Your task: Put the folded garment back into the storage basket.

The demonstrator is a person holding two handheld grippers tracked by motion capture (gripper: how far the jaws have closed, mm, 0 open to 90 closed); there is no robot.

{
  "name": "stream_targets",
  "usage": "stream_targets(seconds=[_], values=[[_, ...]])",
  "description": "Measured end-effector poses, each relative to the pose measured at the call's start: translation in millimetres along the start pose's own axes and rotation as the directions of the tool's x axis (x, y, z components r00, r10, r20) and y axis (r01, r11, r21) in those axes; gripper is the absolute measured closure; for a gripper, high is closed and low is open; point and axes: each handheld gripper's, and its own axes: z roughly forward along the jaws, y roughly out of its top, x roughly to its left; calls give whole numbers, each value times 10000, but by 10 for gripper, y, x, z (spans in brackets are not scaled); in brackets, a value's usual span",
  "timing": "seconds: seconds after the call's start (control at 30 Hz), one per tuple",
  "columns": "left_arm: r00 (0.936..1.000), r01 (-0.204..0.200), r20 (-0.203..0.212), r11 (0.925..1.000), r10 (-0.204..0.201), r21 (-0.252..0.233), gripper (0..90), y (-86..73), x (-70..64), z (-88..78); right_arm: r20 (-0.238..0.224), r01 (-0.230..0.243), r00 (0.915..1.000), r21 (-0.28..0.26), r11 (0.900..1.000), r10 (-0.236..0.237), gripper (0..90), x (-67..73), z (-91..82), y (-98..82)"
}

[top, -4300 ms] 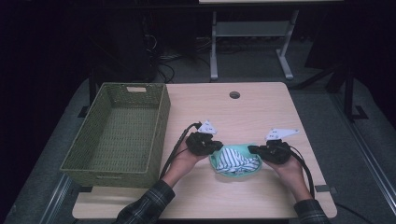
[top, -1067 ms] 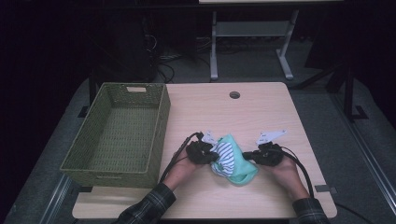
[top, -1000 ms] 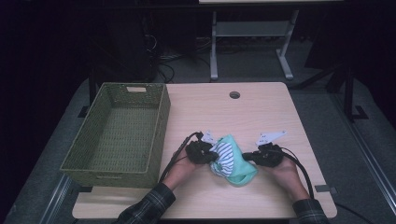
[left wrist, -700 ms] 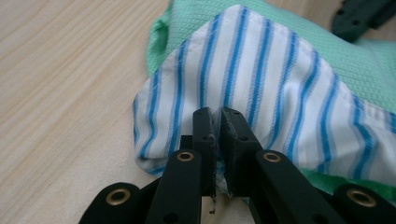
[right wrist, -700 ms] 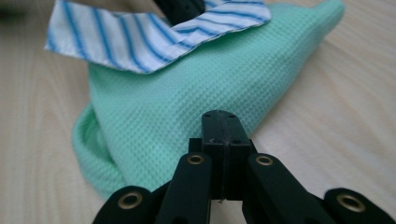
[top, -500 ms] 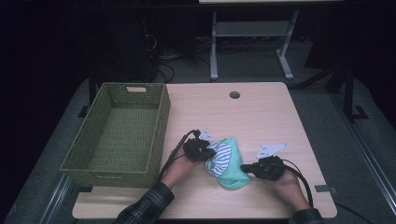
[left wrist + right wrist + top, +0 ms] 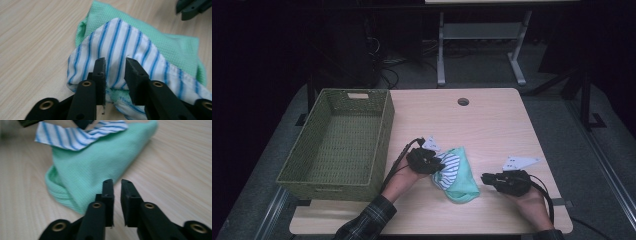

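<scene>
The left claw (image 7: 113,68), jaws just parting, straddles the folded mint-green and blue-striped white cloth (image 7: 457,175), steadying it; the right claw (image 7: 116,185), slightly open and empty, sits just beside its edge.

Basket (image 7: 339,145) sits at 9 o'clock on the table (image 7: 492,125). Folded cloth (image 7: 457,175) lies around 6 o'clock, right of the basket. Left gripper (image 7: 439,164) is at the cloth's 9 o'clock edge, right gripper (image 7: 486,178) just off its 3 o'clock side.

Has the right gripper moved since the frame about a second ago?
Yes. The right gripper has pulled away from the folded cloth, toward the table's near right edge; its jaws have just been opening, nothing between them.
</scene>
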Motion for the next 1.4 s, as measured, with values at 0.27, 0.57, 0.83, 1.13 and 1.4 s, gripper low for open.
stream_targets(seconds=[0.27,0.57,0.83,1.13,1.4], values=[[9975,-283,643,9996,278,70,421,33,-38,-21,1198,-832,9892,-134,9964,842,401,-164,-149,-192],[9909,-743,1155,9964,691,410,252,33,-109,96,2254,-1395,9656,295,9898,1294,174,-231,-92,-263],[9825,-1518,1262,9819,1373,1134,171,20,-211,225,2351,-1417,9632,339,9893,1299,138,-234,-81,-259],[9809,-1779,1026,9757,1655,1278,158,-19,-257,314,2450,-1267,9630,428,9910,1126,133,-222,-71,-256],[9804,-1846,947,9740,1730,1310,170,-30,-260,329,2766,-924,9584,671,9935,705,126,-179,-39,-246]])
